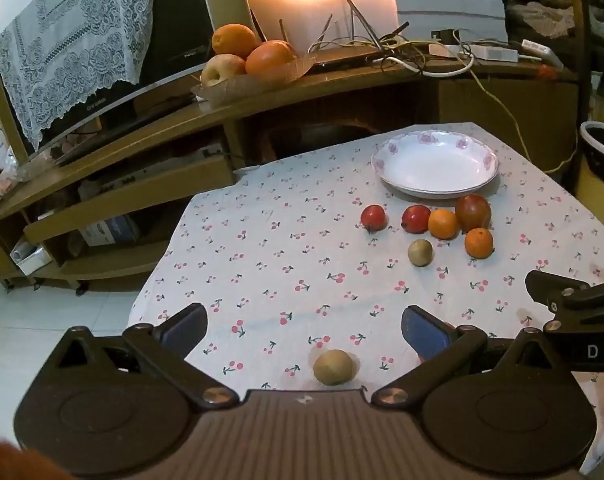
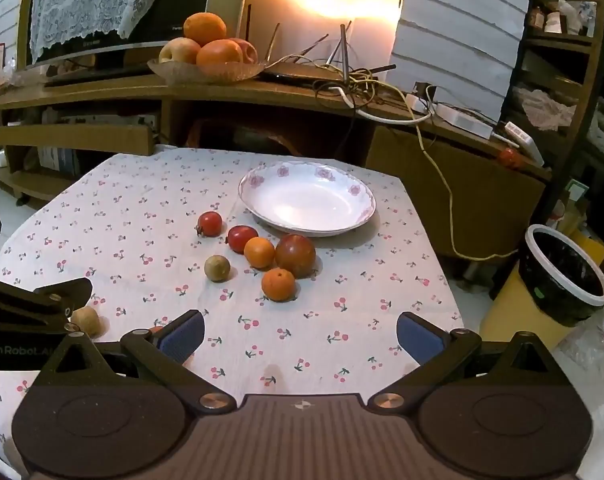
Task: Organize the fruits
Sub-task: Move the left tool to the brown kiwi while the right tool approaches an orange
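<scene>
A cherry-printed white tablecloth (image 1: 286, 248) covers the table before a wooden TV shelf (image 2: 262, 92). The left gripper (image 1: 304, 330), jaws apart and empty, has a small tan-brown round fruit (image 1: 334, 367) between its fingers, near the base. The right gripper (image 2: 300, 334), also wide apart, faces mixed fruits beside a white floral-rimmed plate (image 2: 307, 204).

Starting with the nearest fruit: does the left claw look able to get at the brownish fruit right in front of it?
Probably yes: the left claw is open, and the brownish fruit lies alone on the cloth between its fingers.
</scene>
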Action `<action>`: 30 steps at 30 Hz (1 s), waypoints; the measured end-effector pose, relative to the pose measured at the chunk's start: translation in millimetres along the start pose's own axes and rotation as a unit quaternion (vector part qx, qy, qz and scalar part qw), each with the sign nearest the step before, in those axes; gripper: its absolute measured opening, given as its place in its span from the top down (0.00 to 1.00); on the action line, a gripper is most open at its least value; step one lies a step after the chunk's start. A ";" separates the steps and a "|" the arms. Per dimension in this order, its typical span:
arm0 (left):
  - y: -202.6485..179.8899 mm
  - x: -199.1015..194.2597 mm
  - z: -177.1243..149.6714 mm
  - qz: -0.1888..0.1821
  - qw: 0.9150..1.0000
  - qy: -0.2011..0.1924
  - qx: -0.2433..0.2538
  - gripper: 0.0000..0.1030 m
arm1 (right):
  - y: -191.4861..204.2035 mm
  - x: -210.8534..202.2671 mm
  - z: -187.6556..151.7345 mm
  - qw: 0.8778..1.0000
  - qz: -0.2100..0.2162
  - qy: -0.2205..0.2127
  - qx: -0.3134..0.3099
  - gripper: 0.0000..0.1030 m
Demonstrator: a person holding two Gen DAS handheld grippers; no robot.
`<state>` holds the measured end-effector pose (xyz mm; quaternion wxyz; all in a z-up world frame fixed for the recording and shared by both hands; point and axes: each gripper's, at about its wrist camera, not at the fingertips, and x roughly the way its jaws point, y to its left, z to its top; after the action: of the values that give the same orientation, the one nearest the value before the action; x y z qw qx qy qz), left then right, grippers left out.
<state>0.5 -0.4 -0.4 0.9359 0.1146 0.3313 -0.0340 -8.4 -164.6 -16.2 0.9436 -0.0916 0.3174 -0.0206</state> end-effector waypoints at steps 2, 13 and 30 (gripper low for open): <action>0.1 -0.1 0.0 -0.001 1.000 -0.001 -0.002 0.00 | -0.1 -0.7 0.4 1.000 0.001 0.002 -0.001 0.03; 1.3 0.7 -1.8 -0.001 1.000 0.001 0.001 0.00 | 1.8 1.6 1.7 1.000 0.004 0.010 -0.005 0.03; 0.9 6.5 -11.2 0.004 1.000 0.011 0.010 0.00 | 8.6 4.5 0.1 1.000 0.016 0.017 -0.015 0.07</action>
<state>-1.1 3.2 -12.7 0.9313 0.1254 0.3405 -0.0327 -4.9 -156.6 -20.4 0.9369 -0.1006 0.3347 -0.0019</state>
